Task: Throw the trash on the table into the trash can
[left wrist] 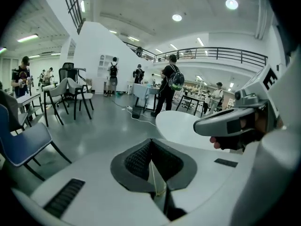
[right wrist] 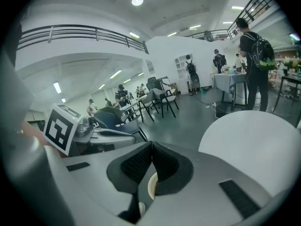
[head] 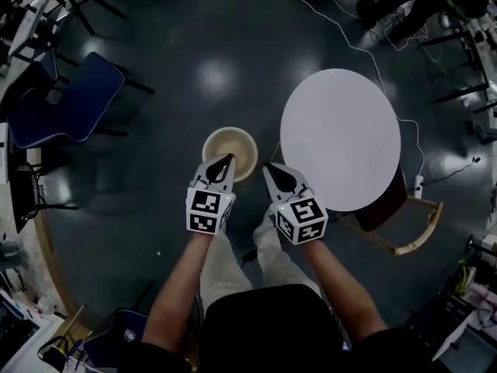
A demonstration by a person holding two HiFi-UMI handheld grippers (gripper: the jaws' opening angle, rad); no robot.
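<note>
Though dim — trash can [head: 242, 140] contents unclear.

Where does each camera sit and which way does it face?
Head view: on the person's head, facing steeply down at white table, trash can; forearms, legs, left tool, right tool show.
Left gripper view: on left tool, along its shut jaws across the room; right tool at right.
Right gripper view: on right tool, along its shut jaws; left tool at left.
Shared: all see the white table.
</note>
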